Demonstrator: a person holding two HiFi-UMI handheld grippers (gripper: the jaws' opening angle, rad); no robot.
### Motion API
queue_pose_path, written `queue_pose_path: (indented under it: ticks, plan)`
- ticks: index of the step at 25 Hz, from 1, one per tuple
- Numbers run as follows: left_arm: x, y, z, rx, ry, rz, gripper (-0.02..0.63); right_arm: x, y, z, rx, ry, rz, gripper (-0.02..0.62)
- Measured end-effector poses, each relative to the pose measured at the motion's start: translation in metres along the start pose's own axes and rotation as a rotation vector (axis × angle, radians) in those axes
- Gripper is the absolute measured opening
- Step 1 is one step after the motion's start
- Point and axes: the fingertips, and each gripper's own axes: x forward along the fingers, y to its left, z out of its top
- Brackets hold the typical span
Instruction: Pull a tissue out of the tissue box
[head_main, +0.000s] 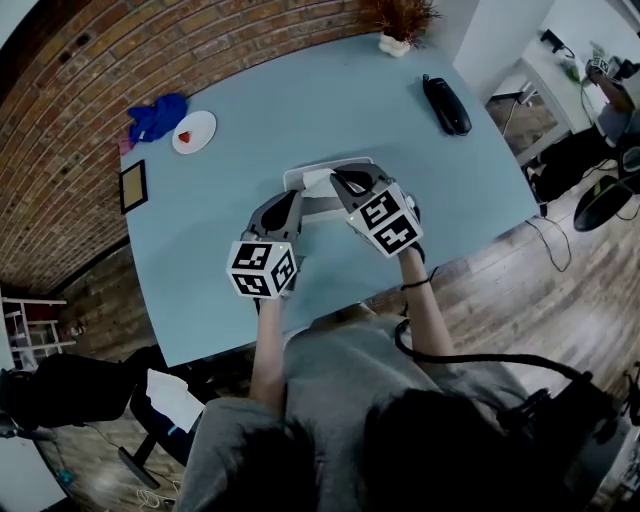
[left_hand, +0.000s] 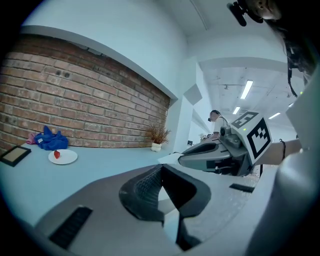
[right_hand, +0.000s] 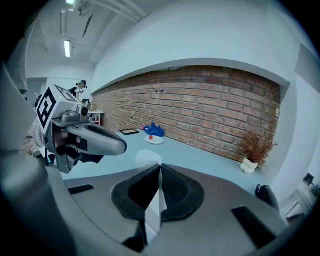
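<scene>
A white tissue box (head_main: 352, 166) lies flat in the middle of the pale blue table (head_main: 300, 100). My right gripper (head_main: 338, 180) hangs over the box, shut on a white tissue (head_main: 318, 181) that stands up out of its top. In the right gripper view the tissue (right_hand: 148, 158) sticks out past the closed jaws of the right gripper (right_hand: 160, 168) and shows as a thin white strip between the pads. My left gripper (head_main: 297, 197) is over the box's left end, close beside the right one. Its jaws (left_hand: 161, 168) meet at the tips with nothing seen between them.
At the table's far left are a white plate (head_main: 194, 132) with a small red thing, a blue cloth (head_main: 158, 116) and a dark picture frame (head_main: 133, 186). A black handset (head_main: 446, 104) lies at the far right, and a potted dry plant (head_main: 400, 25) at the back edge.
</scene>
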Motion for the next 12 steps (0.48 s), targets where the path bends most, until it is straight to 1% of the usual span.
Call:
queue_pose_path:
  ticks: [7, 12]
  plan:
    - [-0.006, -0.013, 0.007, 0.021, -0.012, -0.025, 0.003, -0.016, 0.001, 0.005, 0.025, -0.034, -0.039, 0.002]
    - [-0.012, -0.021, 0.009, 0.034, -0.021, -0.04, 0.003, -0.031, -0.003, 0.006, 0.07, -0.081, -0.077, 0.002]
